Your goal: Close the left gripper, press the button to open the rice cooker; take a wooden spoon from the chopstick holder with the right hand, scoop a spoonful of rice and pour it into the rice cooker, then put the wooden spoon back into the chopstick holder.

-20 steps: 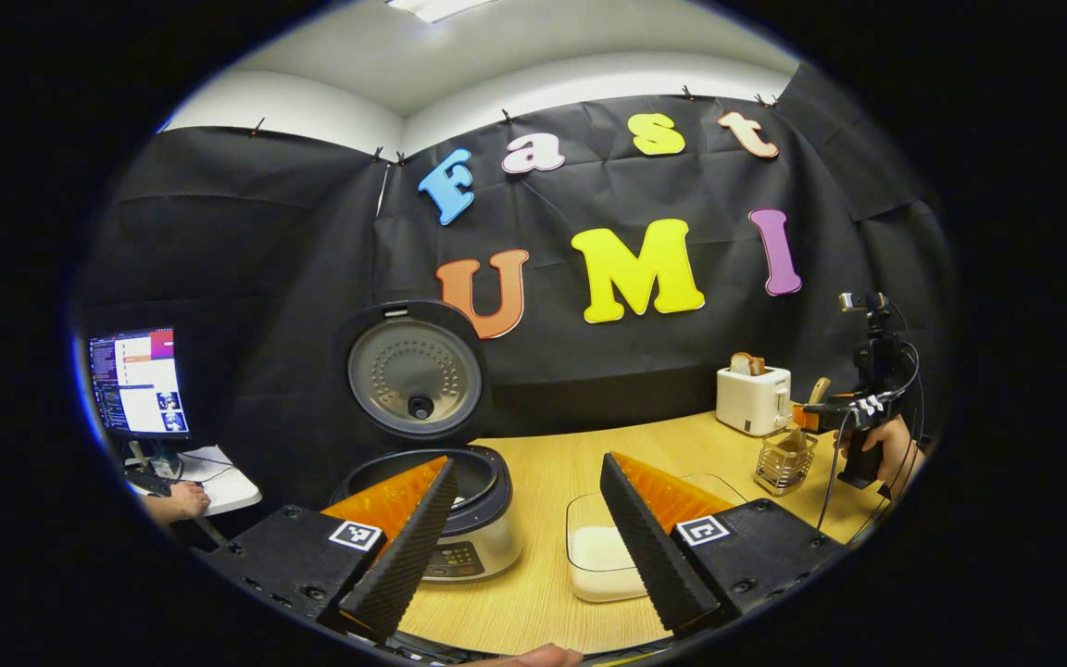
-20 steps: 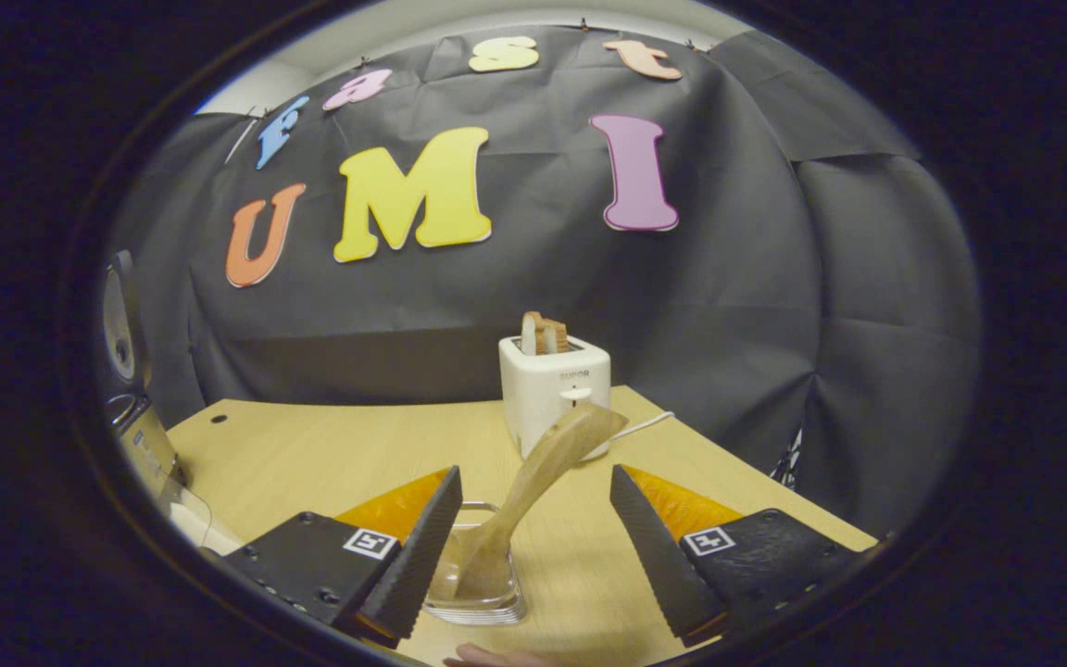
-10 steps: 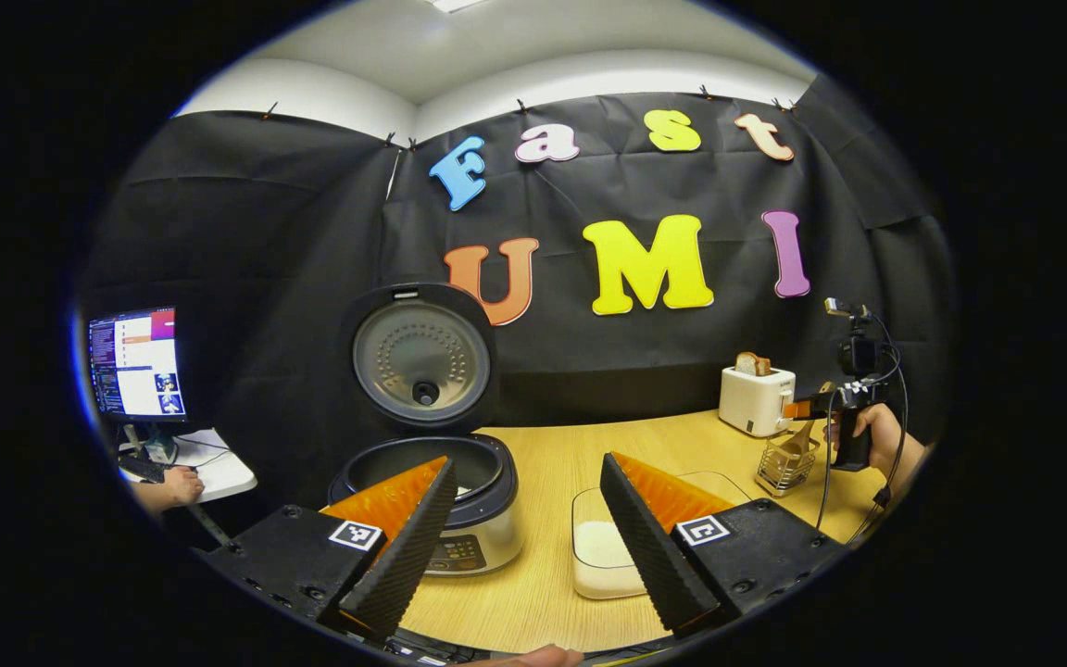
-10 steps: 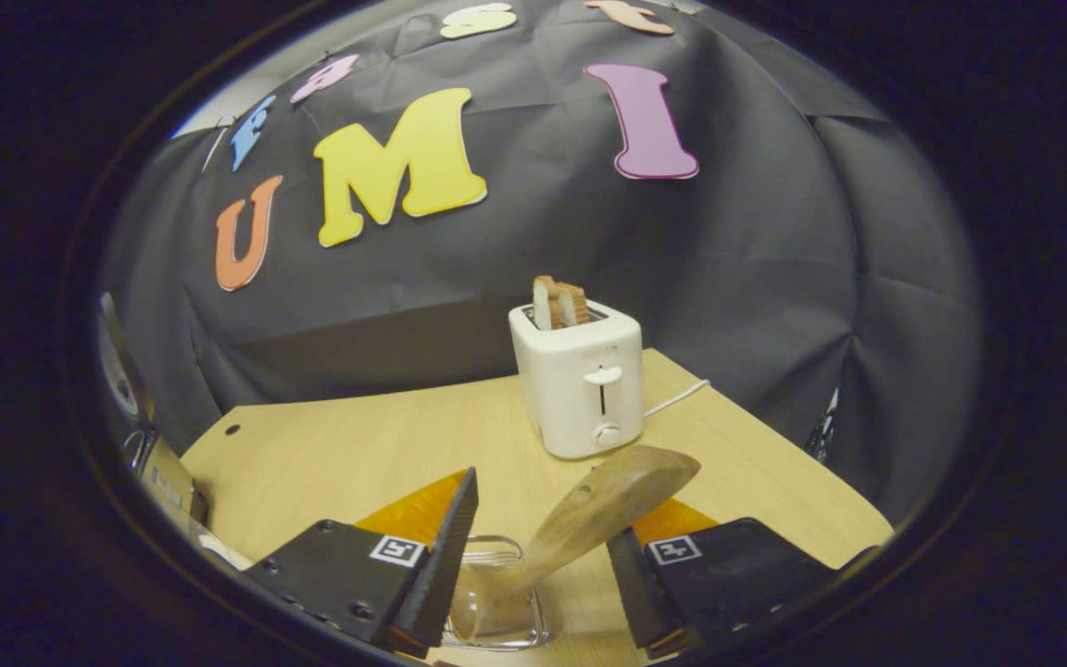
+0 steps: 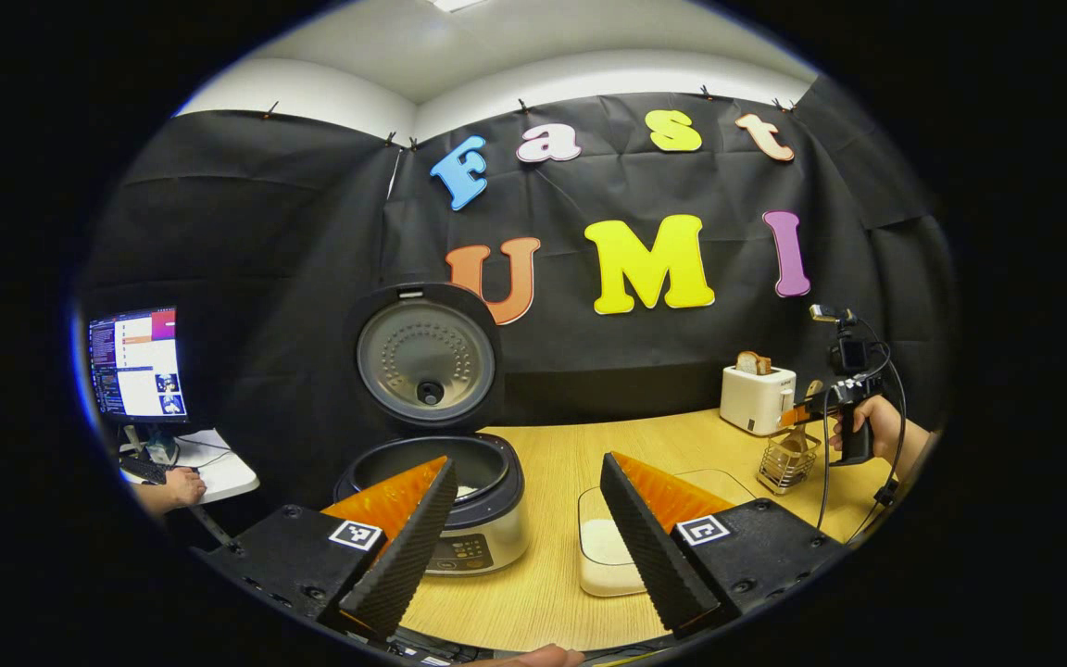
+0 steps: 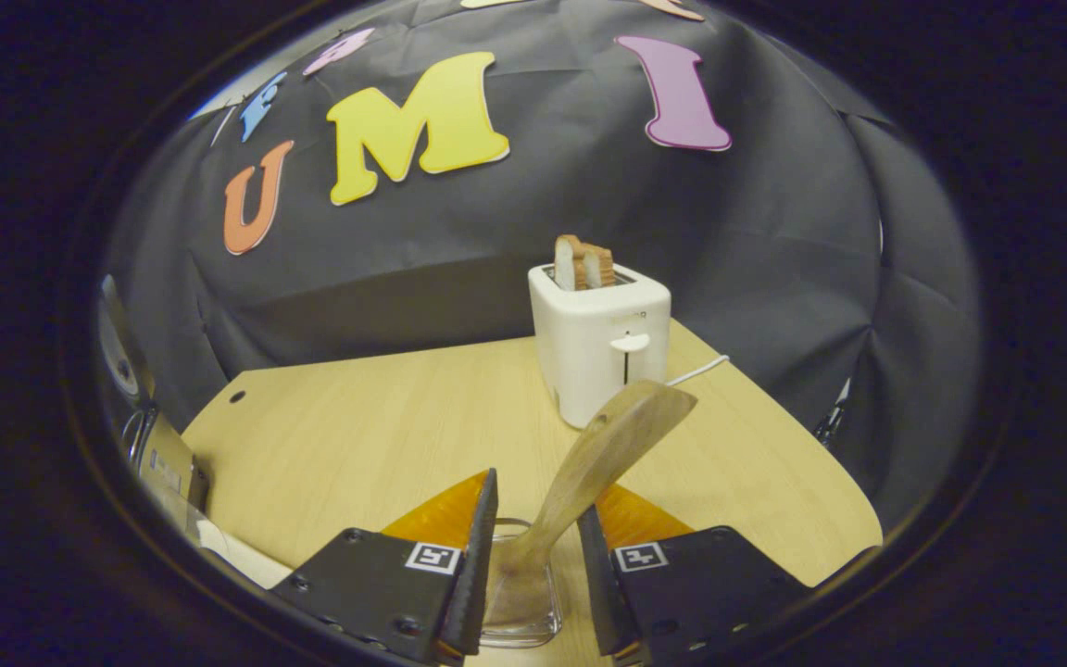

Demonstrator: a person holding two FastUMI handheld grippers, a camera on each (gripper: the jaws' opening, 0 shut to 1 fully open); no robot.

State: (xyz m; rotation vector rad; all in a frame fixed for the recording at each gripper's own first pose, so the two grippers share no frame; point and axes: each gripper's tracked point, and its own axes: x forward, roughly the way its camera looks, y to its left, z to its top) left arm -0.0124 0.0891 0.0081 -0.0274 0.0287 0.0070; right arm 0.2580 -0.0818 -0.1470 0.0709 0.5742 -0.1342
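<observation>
The rice cooker (image 5: 483, 519) stands with its lid (image 5: 425, 357) up, just beyond my left gripper (image 5: 526, 463), which is open and holds nothing. A clear box of white rice (image 5: 606, 554) lies right of the cooker. At the far right a hand holds my right gripper (image 5: 797, 414) over the wire chopstick holder (image 5: 785, 463). In the right gripper view the wooden spoon (image 6: 612, 440) leans up out of the chopstick holder (image 6: 520, 611). My right gripper (image 6: 536, 491) straddles its handle with the jaws narrowed. The right finger is against the handle; a gap shows on the left.
A white toaster (image 6: 600, 347) with bread stands behind the spoon, its cord trailing right. The cooker (image 6: 158, 459) and rice box (image 6: 228, 554) sit at the left rim there. A monitor (image 5: 135, 371) and a person's hand (image 5: 172, 486) are off the table's left side.
The right gripper's fingers have drawn in from wide open to narrow around the spoon handle, and it has moved nearer the toaster. The left gripper has barely shifted.
</observation>
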